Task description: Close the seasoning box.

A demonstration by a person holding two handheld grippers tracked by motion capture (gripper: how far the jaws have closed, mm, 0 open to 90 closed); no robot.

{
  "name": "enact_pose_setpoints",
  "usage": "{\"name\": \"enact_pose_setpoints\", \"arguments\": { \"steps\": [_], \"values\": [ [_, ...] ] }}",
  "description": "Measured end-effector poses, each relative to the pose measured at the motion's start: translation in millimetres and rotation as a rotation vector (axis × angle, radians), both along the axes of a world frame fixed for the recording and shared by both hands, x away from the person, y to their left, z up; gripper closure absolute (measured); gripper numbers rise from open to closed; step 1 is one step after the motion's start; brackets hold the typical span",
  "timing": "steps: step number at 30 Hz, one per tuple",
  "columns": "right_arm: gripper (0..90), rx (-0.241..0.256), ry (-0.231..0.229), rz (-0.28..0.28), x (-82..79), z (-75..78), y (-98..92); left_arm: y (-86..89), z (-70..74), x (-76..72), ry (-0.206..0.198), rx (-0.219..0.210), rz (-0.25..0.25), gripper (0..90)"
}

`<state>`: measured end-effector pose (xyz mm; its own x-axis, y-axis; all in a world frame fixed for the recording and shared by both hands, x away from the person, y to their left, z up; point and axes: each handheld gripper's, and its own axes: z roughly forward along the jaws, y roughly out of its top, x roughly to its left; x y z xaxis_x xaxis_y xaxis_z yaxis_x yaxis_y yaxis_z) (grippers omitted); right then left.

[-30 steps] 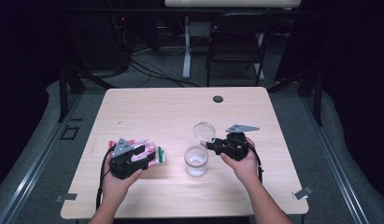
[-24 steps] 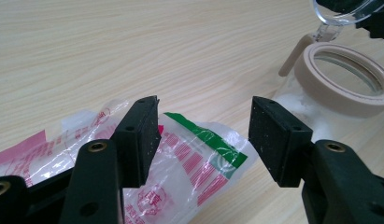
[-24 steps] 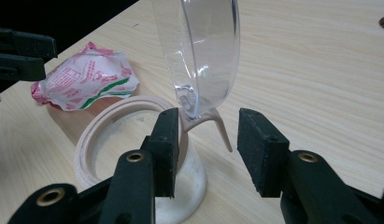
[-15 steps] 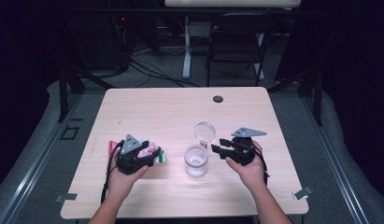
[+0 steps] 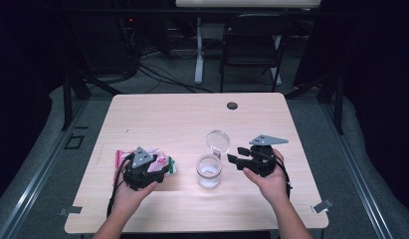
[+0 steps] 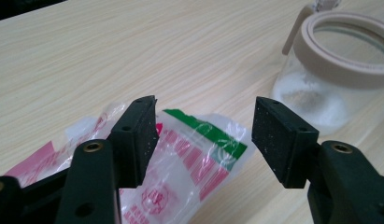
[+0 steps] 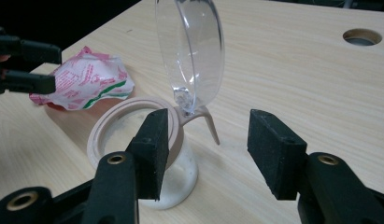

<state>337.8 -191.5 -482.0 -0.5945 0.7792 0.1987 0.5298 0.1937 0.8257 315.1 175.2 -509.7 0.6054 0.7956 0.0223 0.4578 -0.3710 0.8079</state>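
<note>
A small glass jar (image 5: 208,172) with a tan rim holds white powder, and its clear hinged lid (image 5: 218,141) stands open. To its left a crumpled pink, green and white plastic bag (image 5: 164,163) lies on the table. My left gripper (image 5: 159,172) hovers open just over the bag (image 6: 194,158), jaws wide apart, with the jar (image 6: 330,88) off to the side. Right of the jar, my right gripper (image 5: 234,155) is open and holds nothing. Its jaws (image 7: 206,149) face the jar's rim (image 7: 129,126) and the lid (image 7: 192,51), with the bag (image 7: 87,77) beyond.
The light wooden table (image 5: 167,119) has a round cable hole (image 5: 232,105) near its far edge. A dark chair (image 5: 252,45) and a desk leg with cables stand on the floor behind it. Both forearms come in over the near edge.
My right gripper has drawn back a little to the right, away from the jar. My left gripper has barely shifted over the bag. Jar and lid have stayed put.
</note>
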Motion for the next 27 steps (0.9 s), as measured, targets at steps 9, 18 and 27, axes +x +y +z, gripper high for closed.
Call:
{"name": "enact_pose_setpoints", "arguments": {
  "steps": [9, 18, 27],
  "values": [
    [48.9, 0.0, -0.031, -0.006, 0.2, -1.4, 0.6, -4.0, -20.6, -3.7, 0.016, 0.087, 0.0, 35.7],
    [51.5, -0.029, 0.023, 0.034, 2.1, -7.7, 6.1, -10.0, -31.7, -1.1, 0.025, 0.122, -0.012, 33.9],
    [49.3, -0.043, -0.004, 0.033, 2.4, -11.1, 8.3, -15.2, -35.4, -2.3, 0.021, 0.159, -0.021, 30.9]
  ]
}}
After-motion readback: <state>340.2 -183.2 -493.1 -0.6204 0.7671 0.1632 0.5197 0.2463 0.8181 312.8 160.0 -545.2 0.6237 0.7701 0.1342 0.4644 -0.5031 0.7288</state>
